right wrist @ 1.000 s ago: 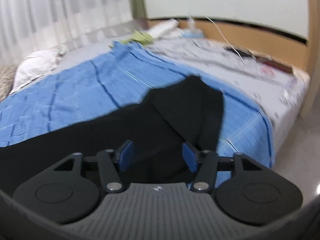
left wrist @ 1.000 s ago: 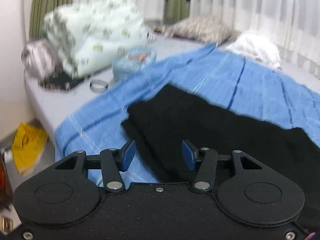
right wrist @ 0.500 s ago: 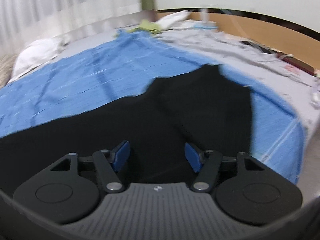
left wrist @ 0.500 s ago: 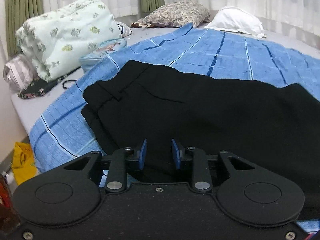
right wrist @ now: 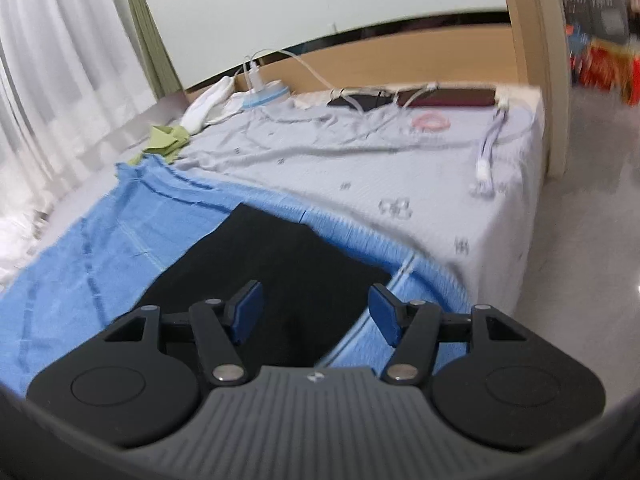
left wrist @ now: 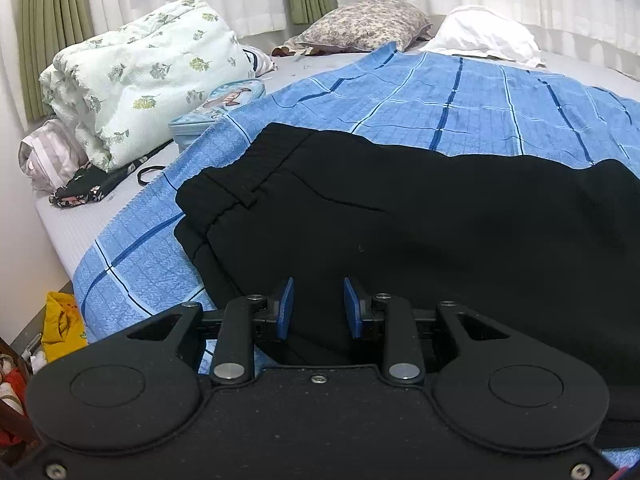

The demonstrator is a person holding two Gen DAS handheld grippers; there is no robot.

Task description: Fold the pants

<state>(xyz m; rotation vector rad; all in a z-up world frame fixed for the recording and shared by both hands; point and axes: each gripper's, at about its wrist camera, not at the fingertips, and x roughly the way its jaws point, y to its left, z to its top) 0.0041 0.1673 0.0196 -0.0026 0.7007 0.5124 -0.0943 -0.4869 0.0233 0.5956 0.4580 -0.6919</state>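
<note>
Black pants [left wrist: 400, 232] lie spread on a blue checked blanket [left wrist: 460, 96] on the bed, waistband [left wrist: 236, 184] at the left. My left gripper [left wrist: 318, 307] hovers low over the near edge of the pants by the waist, jaws partly open with nothing between the pads. In the right wrist view the leg end of the pants [right wrist: 280, 264] lies on the blanket [right wrist: 120, 232]. My right gripper [right wrist: 316, 312] is wide open over the leg hem, empty.
A floral quilt bundle [left wrist: 148, 76], a light blue pouch [left wrist: 216, 108], pillows [left wrist: 364, 20] and dark clothing [left wrist: 88, 188] lie at the bed's left and far side. Cables [right wrist: 488, 152], a phone [right wrist: 448, 98] and a wooden headboard [right wrist: 400, 64] are to the right.
My left gripper has narrowed its jaws and moved in over the waist end. My right gripper has swung right toward the leg hem, staying wide open.
</note>
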